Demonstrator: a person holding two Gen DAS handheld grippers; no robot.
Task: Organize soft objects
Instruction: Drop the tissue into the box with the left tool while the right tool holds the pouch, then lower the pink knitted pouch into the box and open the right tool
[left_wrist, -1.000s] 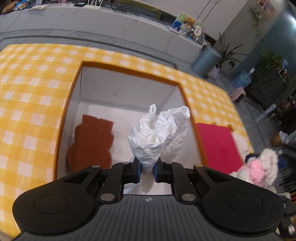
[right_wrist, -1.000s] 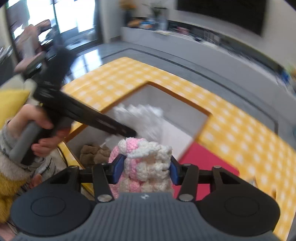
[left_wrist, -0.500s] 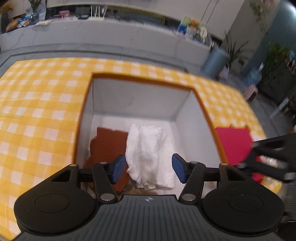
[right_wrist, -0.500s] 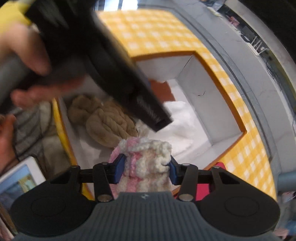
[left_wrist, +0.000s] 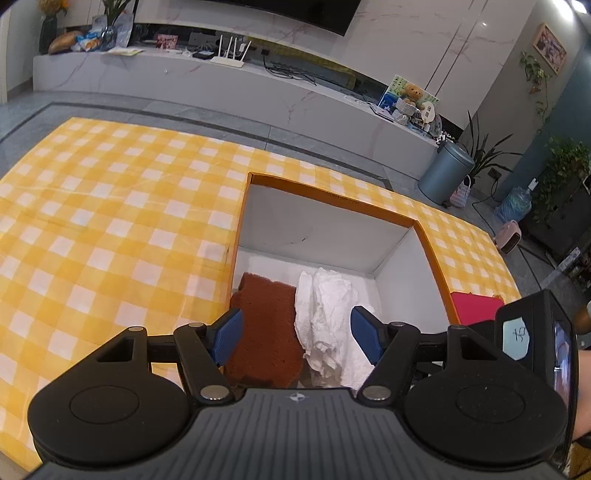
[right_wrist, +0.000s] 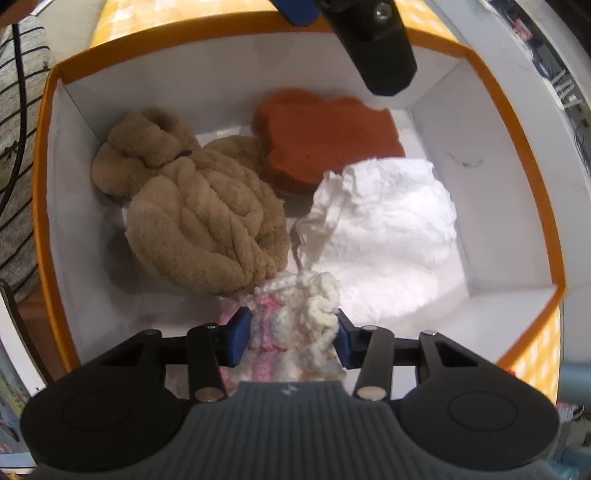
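Note:
An orange-rimmed white box (left_wrist: 334, 197) (right_wrist: 44, 206) sits on the yellow checked tablecloth. Inside lie a white crumpled cloth (left_wrist: 325, 306) (right_wrist: 388, 229), a rust-brown sponge pad (left_wrist: 266, 325) (right_wrist: 325, 136) and a tan plush toy (right_wrist: 195, 214). My left gripper (left_wrist: 297, 334) is open and empty above the box's near edge. My right gripper (right_wrist: 291, 332) is shut on a pink and white knitted toy (right_wrist: 295, 332) and holds it low inside the box, near the tan plush. The left gripper's finger (right_wrist: 376, 44) shows at the top of the right wrist view.
A red cloth (left_wrist: 474, 308) lies on the table right of the box. The right gripper's body (left_wrist: 532, 339) is at the right edge of the left wrist view. The checked table (left_wrist: 110, 221) stretches left. A striped sleeve (right_wrist: 18, 147) is beside the box.
My left gripper let go of the white cloth, which now lies in the box, and pulled back up. My right gripper moved over and down into the box with the knitted toy.

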